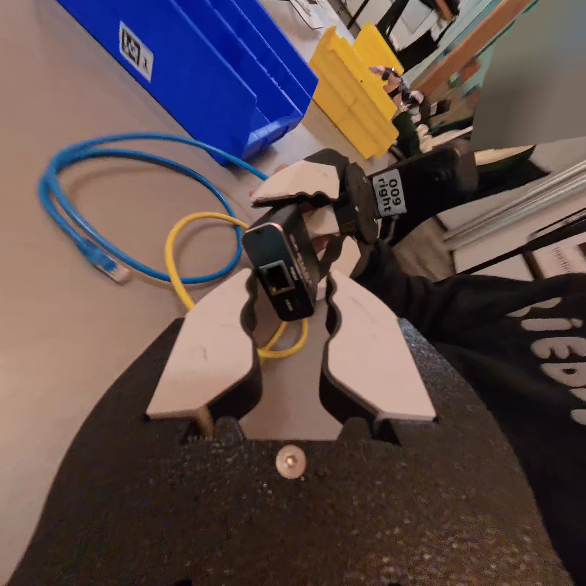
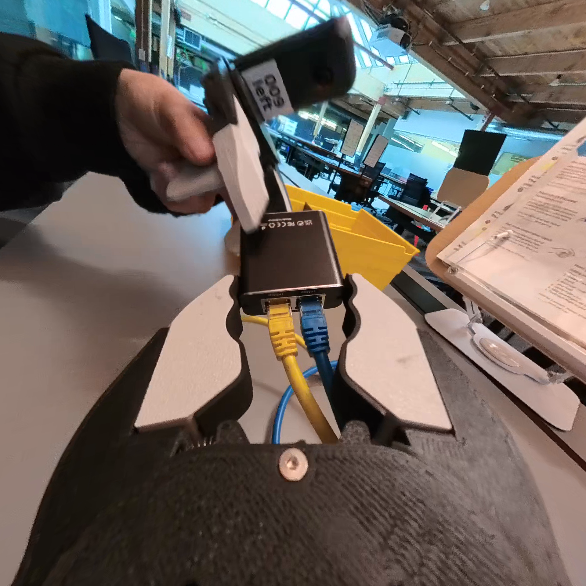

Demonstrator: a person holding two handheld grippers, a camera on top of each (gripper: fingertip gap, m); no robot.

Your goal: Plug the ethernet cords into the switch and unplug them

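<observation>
The switch (image 2: 285, 253), a small black box, is lifted off the grey table (image 2: 95, 253). My right gripper (image 2: 291, 291) is shut on its sides at the two-port end. A yellow plug (image 2: 280, 329) sits in the left port and a blue plug (image 2: 312, 329) in the right. In the left wrist view the switch (image 1: 282, 272) shows its other end with one empty port (image 1: 277, 279). My left gripper (image 1: 290, 285) is open, its jaws either side of that end. The blue cord (image 1: 50, 190) loops on the table with a free plug (image 1: 107, 266). The yellow cord (image 1: 171, 250) loops beneath.
A blue bin (image 1: 206, 79) and a yellow bin (image 1: 348, 95) stand at the far side of the table. A clipboard with printed sheets (image 2: 507, 237) stands on a white holder at the right. A person's hand (image 2: 158, 133) holds the left gripper.
</observation>
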